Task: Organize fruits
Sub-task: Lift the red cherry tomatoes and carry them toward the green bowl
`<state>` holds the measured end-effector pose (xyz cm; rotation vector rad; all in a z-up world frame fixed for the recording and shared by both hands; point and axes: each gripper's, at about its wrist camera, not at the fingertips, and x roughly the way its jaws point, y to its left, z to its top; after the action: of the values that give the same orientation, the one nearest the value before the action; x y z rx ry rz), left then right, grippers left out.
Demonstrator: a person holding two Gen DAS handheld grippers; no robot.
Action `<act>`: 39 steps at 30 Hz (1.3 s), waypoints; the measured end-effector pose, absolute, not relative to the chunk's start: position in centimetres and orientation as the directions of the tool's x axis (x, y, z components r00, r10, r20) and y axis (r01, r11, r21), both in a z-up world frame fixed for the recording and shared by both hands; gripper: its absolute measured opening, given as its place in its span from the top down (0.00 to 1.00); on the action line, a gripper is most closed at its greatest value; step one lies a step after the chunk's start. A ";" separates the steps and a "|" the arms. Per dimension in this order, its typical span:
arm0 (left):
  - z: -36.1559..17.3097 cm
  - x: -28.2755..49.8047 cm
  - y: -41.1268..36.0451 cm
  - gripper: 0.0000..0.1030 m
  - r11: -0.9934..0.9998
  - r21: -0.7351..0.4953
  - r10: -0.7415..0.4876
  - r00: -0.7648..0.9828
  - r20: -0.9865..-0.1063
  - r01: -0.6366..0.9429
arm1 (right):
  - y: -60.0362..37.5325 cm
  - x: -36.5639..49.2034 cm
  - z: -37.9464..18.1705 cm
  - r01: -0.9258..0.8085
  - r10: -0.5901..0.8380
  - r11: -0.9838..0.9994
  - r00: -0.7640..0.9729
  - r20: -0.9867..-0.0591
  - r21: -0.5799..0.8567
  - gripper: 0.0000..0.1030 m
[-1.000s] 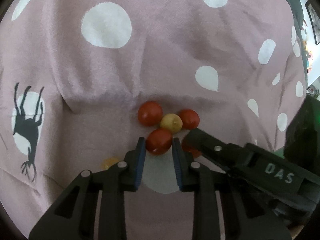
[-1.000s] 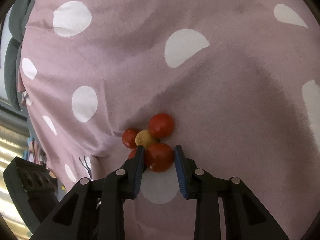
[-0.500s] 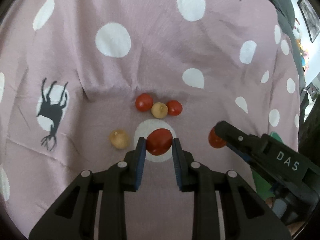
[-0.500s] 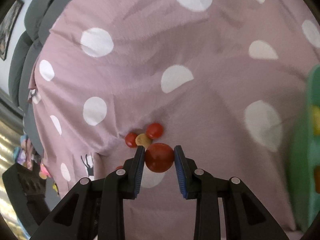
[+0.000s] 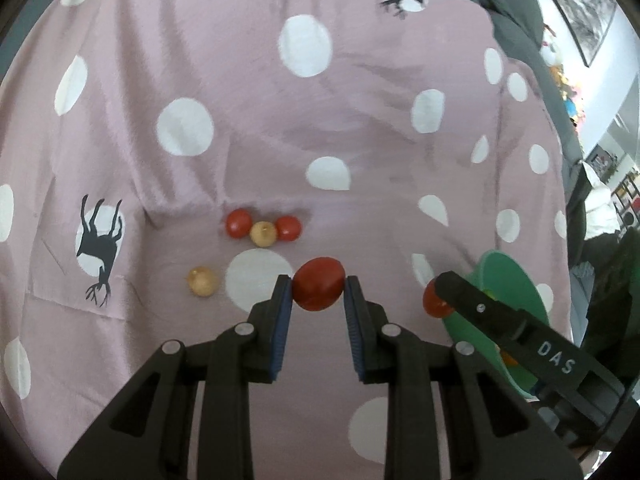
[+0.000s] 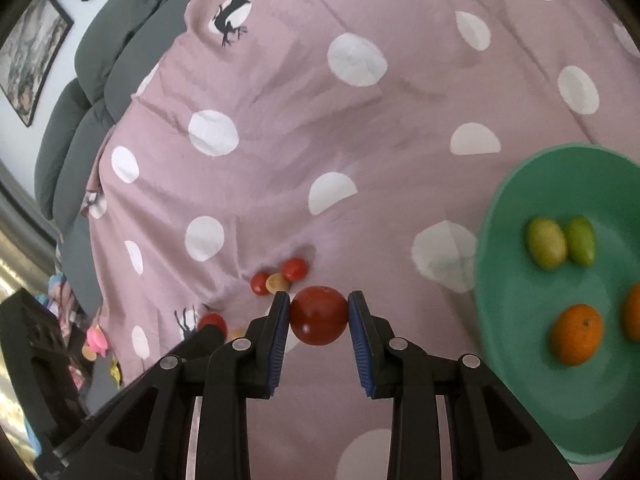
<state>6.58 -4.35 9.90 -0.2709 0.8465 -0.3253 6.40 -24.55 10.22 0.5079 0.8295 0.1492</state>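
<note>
I have each gripper clamped on a tomato: left gripper (image 5: 319, 289) on one (image 5: 318, 289), right gripper (image 6: 319, 315) on another (image 6: 319, 315). Green bowl (image 6: 520, 300) right of my right gripper.

I see a mauve cloth (image 5: 248, 80) with white dots and black deer, red tomatoes (image 5: 319, 289), a green bowl (image 6: 520, 280), and orange, perhaps citrus, fruit (image 6: 576, 334).
</note>
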 end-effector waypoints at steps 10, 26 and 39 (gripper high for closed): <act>11.5 4.9 -7.4 0.75 0.901 -0.352 -0.431 0.627 -0.649 0.254 | -27.0 4.6 12.6 0.093 0.244 0.886 0.739 -0.628 0.453 0.69; 13.4 3.6 -14.2 0.75 0.873 -0.294 -0.484 0.620 -0.618 0.388 | -32.6 1.3 15.2 0.216 0.070 0.884 0.816 -0.574 0.414 0.69; 12.5 3.8 -20.2 0.74 0.814 -0.314 -0.563 0.526 -0.637 0.489 | -37.4 -0.6 14.8 0.414 -0.130 0.843 0.775 -0.618 0.342 0.69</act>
<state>3.77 -20.23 12.50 -0.1003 0.7983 -0.6302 -0.58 -37.41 14.78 0.4879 0.6188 -0.3072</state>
